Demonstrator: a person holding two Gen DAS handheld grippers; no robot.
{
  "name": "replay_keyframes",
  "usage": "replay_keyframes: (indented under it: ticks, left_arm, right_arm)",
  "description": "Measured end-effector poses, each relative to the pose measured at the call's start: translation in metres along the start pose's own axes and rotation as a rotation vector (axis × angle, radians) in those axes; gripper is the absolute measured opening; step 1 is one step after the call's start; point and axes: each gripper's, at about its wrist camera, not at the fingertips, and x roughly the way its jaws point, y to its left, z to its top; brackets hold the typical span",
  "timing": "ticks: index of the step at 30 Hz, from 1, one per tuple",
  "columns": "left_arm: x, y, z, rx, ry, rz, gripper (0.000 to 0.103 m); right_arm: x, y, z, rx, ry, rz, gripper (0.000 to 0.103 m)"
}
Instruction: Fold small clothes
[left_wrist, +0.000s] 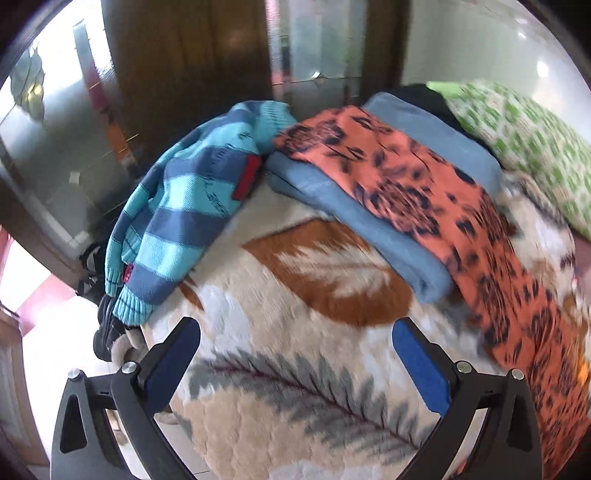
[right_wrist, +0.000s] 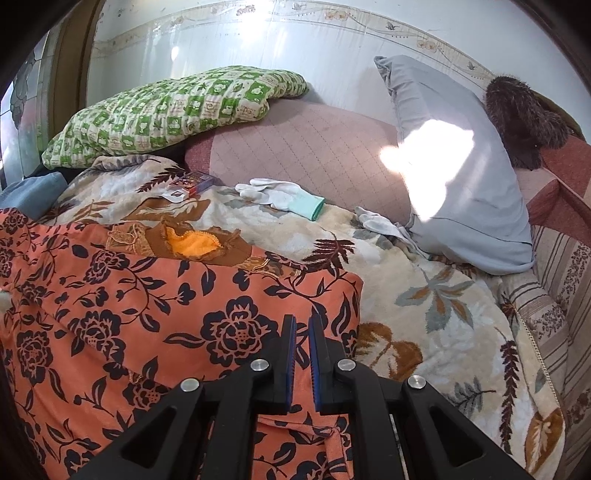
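Note:
An orange garment with dark flowers (right_wrist: 147, 314) lies spread on the leaf-patterned blanket (right_wrist: 424, 306). It also shows in the left wrist view (left_wrist: 461, 206), draped over a folded blue garment (left_wrist: 354, 218). A striped blue sweater (left_wrist: 184, 206) hangs over the bed's left edge. My left gripper (left_wrist: 295, 328) is open and empty above the blanket. My right gripper (right_wrist: 301, 325) hovers over the orange garment's right edge, jaws nearly together with a narrow gap and nothing visibly between them.
A green checked pillow (right_wrist: 177, 107) and a grey pillow (right_wrist: 461, 166) lie at the back. White gloves (right_wrist: 280, 195) and a small box (right_wrist: 192, 182) rest on the blanket. A wooden door (left_wrist: 192, 70) and dark shoes (left_wrist: 107, 332) are off the bed's left.

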Motion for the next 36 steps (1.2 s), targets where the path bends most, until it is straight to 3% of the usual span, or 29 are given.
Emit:
replay_keyframes:
  ticks: [2,7,11,14,17,19,21,31,35,36]
  left_arm:
    - [0.006,0.008,0.018,-0.051,-0.014,-0.004,0.103]
    - [0.040,0.015,0.053,-0.241,0.115,-0.198,0.103]
    - [0.064,0.018,0.076,-0.360,0.163,-0.296,0.103]
    - [0.072,0.024,0.089,-0.425,0.146,-0.345,0.103]
    - [0.076,0.024,0.101,-0.422,0.125,-0.371,0.102]
    - [0.078,0.023,0.107,-0.425,0.112,-0.397,0.097]
    - [0.082,0.022,0.113,-0.424,0.104,-0.434,0.085]
    - [0.109,0.016,0.124,-0.407,0.085,-0.501,0.061]
    - [0.113,0.014,0.123,-0.423,0.067,-0.500,0.039]
    - [0.111,0.015,0.122,-0.419,0.059,-0.496,0.027]
  right_arm:
    - [0.003,0.001,-0.001,-0.003,0.005,-0.004,0.009]
    - [0.009,0.004,-0.003,-0.008,0.020,-0.005,0.009]
    - [0.012,0.007,-0.005,-0.027,0.027,-0.018,0.009]
    - [0.015,0.007,-0.007,-0.040,0.033,-0.028,0.009]
    - [0.019,0.009,-0.007,-0.047,0.039,-0.032,0.009]
    - [0.023,0.012,-0.008,-0.056,0.046,-0.033,0.009]
    - [0.025,0.016,-0.010,-0.075,0.050,-0.041,0.009]
    - [0.037,0.029,-0.017,-0.136,0.063,-0.071,0.009]
    - [0.040,0.029,-0.018,-0.136,0.066,-0.077,0.009]
    - [0.040,0.028,-0.018,-0.128,0.067,-0.074,0.009]
